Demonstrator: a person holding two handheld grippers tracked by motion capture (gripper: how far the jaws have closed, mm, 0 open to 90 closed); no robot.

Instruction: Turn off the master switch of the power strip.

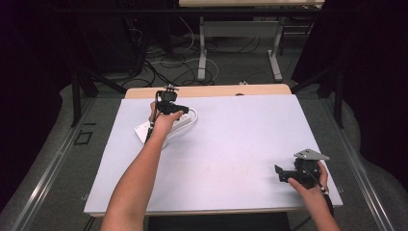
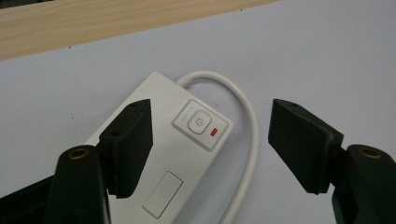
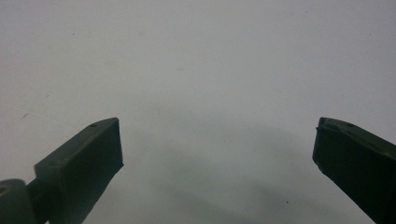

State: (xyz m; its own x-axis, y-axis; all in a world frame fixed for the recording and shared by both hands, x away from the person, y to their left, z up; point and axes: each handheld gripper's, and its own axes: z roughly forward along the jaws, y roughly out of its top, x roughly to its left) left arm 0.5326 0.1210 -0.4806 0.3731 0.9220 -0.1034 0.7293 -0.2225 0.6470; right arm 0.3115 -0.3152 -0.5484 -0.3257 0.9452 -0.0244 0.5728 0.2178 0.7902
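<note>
Right hand-held gripper (image 1: 284, 174) spread over near-right surface (image 1: 231, 159); left hand-held gripper (image 2: 210, 140) spread above power strip (image 2: 177, 154), lying diagonally far-left, cord end far.

Wide desk (image 1: 231, 159) covered by a pale lavender-white sheet, with a strip of light wood (image 1: 207, 91) left bare along the far edge. Directly on the sheet, at the far left, a white power strip (image 2: 175, 154), lying flat and slanted toward the near left. On its top, a square power button (image 2: 199, 122) with a small red light (image 2: 214, 132) just beside it, and a blank rectangular cover (image 2: 162, 193) nearer along the body. From the strip's far end, a white cable (image 2: 247, 116), curving round in a loop on the sheet and running back toward the near side, just beside the strip. Near-right part of the sheet faintly marked with a few small specks.
</note>
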